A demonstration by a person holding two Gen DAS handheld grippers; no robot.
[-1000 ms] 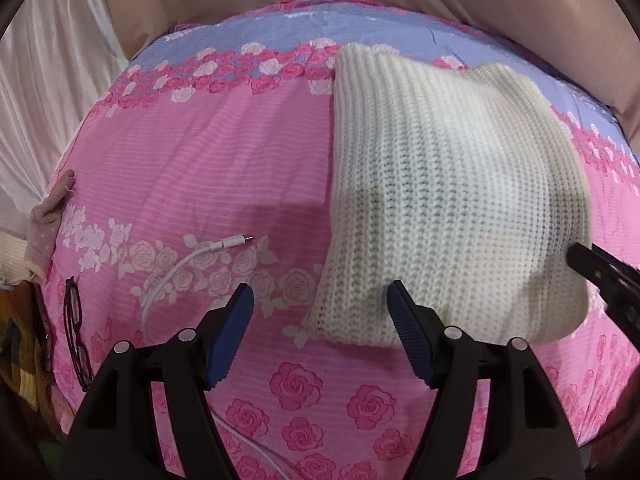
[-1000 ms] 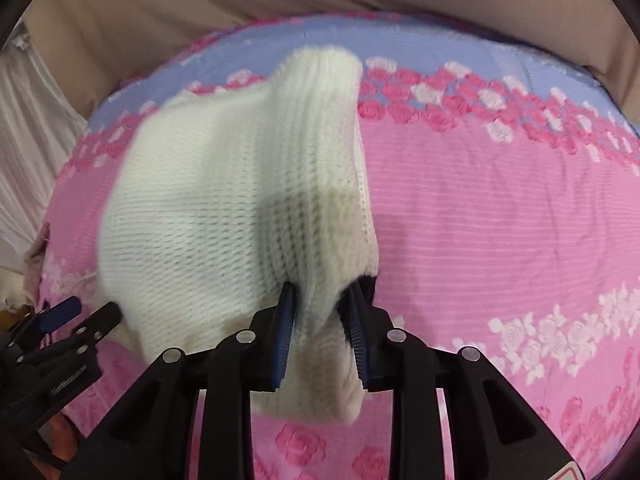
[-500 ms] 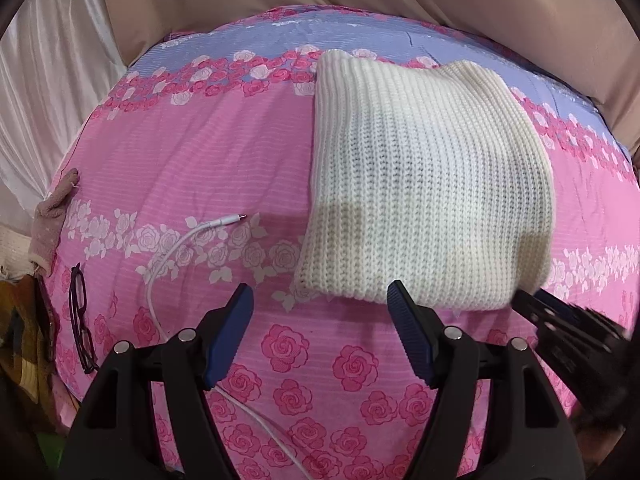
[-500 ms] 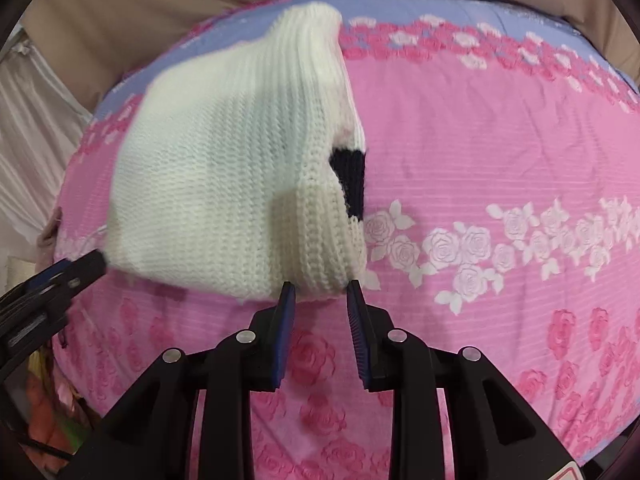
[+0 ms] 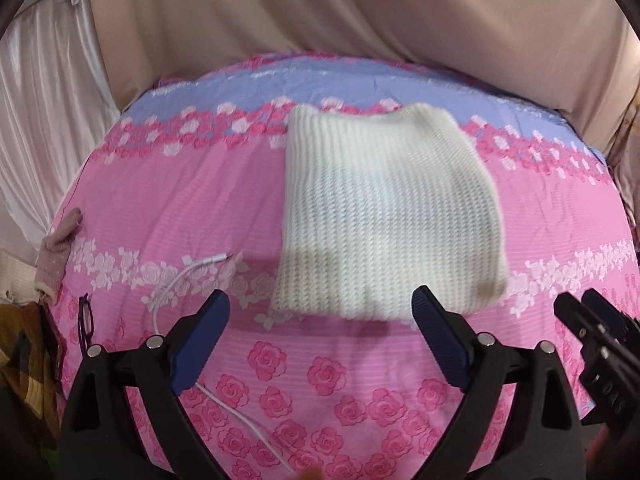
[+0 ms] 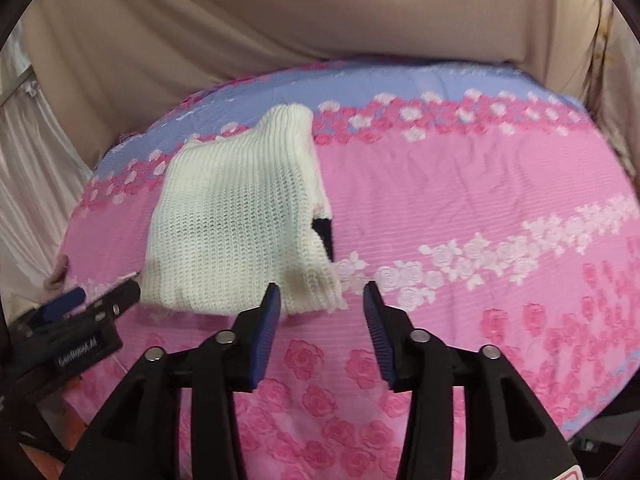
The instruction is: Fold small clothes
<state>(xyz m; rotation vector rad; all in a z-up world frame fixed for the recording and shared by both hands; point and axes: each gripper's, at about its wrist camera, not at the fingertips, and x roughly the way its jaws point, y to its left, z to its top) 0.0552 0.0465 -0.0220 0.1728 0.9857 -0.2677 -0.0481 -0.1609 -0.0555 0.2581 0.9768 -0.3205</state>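
A cream knitted sweater [image 5: 384, 212] lies folded into a rectangle on the pink rose-patterned bed sheet [image 5: 200, 184]. It also shows in the right wrist view [image 6: 236, 220], with a black patch [image 6: 325, 232] showing at its right edge. My left gripper [image 5: 320, 312] is open and empty, held back from the sweater's near edge. My right gripper [image 6: 322, 300] is open and empty, just short of the sweater's near right corner. Each gripper shows at the edge of the other's view.
A white charging cable [image 5: 176, 284] lies on the sheet left of the sweater. Glasses [image 5: 86, 320] and a beige sock [image 5: 56, 248] lie at the bed's left edge. Beige and white curtains [image 5: 320, 12] hang behind the bed.
My right gripper let go of the sweater's corner, opened and drew back. The sweater now lies flat and folded. My left gripper also pulled back from it.
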